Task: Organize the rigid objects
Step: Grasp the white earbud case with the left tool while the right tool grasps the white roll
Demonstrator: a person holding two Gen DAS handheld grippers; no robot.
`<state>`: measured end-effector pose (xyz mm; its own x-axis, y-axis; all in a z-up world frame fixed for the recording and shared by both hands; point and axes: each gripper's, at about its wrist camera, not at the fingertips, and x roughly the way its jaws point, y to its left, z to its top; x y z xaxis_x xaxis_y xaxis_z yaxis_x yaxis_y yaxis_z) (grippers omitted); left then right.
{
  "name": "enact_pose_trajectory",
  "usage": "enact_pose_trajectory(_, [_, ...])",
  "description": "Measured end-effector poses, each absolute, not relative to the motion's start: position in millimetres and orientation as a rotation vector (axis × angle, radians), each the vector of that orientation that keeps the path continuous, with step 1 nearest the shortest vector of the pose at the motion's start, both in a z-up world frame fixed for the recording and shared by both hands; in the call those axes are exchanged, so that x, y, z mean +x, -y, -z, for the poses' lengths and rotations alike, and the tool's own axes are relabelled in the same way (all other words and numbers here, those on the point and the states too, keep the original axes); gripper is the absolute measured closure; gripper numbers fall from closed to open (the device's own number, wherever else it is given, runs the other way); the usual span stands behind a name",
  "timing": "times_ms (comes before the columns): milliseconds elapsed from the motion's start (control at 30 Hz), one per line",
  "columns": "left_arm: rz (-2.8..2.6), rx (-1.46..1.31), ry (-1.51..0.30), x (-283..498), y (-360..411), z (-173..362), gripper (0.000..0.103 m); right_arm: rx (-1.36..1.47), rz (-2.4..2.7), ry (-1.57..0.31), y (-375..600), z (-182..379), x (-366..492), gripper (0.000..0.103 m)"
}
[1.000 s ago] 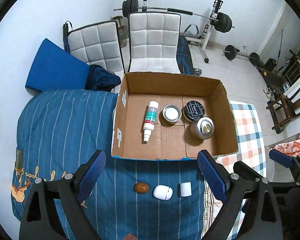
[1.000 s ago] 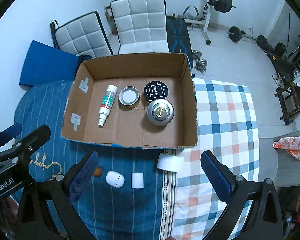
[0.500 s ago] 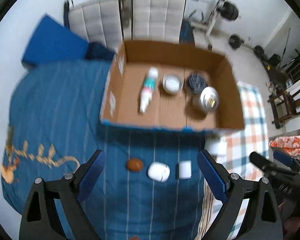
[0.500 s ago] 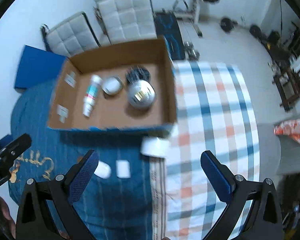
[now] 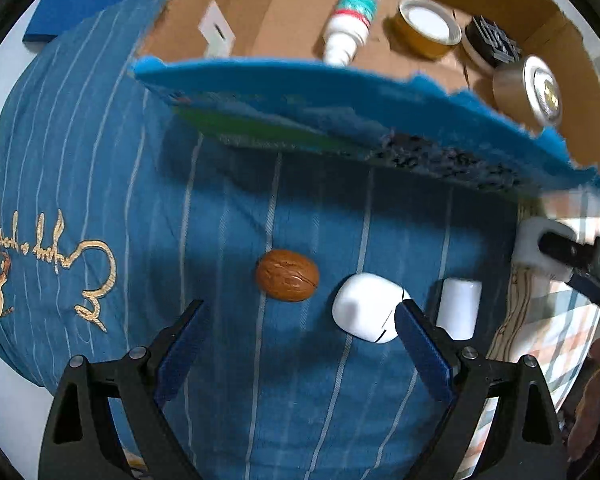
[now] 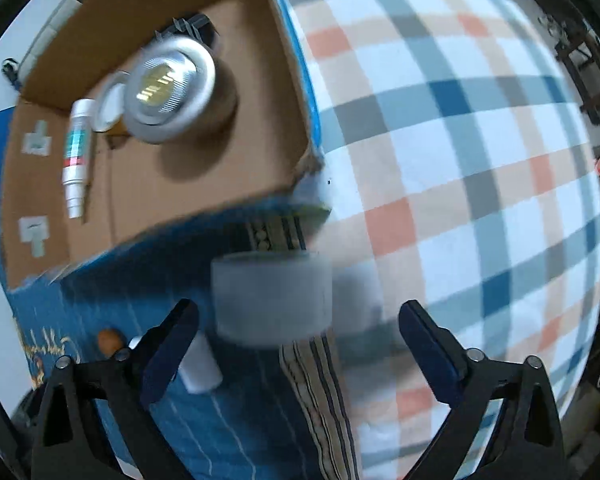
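Observation:
On the blue striped blanket a brown walnut (image 5: 287, 275), a white earbud case (image 5: 370, 307) and a small white cylinder (image 5: 459, 308) lie in a row. My left gripper (image 5: 298, 334) is open, low over them, the walnut just ahead between the fingers. A white tape roll (image 6: 272, 300) lies in front of the cardboard box (image 6: 188, 196); my right gripper (image 6: 300, 344) is open right before it. The box holds a white bottle (image 5: 350, 20), a gold tin (image 5: 428, 26), a black tin (image 5: 490, 42) and a silver tin (image 5: 530, 90).
The box's blue front wall (image 5: 340, 120) stands close behind the loose objects. A plaid blanket (image 6: 460, 140) covers the surface to the right. The right gripper's arm (image 5: 580, 264) shows at the right edge of the left wrist view, by the tape roll (image 5: 534, 248).
Both grippers have dropped sharply toward the blanket. The left one closed in on the walnut and earbud case, the right one on the tape roll. Both stayed open.

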<state>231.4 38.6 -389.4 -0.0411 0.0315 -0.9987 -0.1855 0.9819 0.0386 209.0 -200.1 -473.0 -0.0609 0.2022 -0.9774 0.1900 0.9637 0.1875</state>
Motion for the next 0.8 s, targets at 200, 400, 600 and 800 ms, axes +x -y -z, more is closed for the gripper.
enact_pose_trajectory(200, [-0.125,-0.102,-1.645,227,-18,408,0.009,0.341,-0.072,-1.67,191,490,212,0.032])
enact_pose_trajectory(400, [-0.079,-0.005,-1.666,229,-1,425,0.018,0.263,-0.102,-1.698,194,483,195,0.032])
enact_pose_trajectory(600, [-0.023,0.076,-1.716,223,24,445,0.032,0.192,-0.104,-1.706,207,471,167,0.032])
enact_pose_trajectory(800, [0.007,0.007,-1.739,228,27,456,0.048,0.194,-0.085,-1.725,216,480,147,0.032])
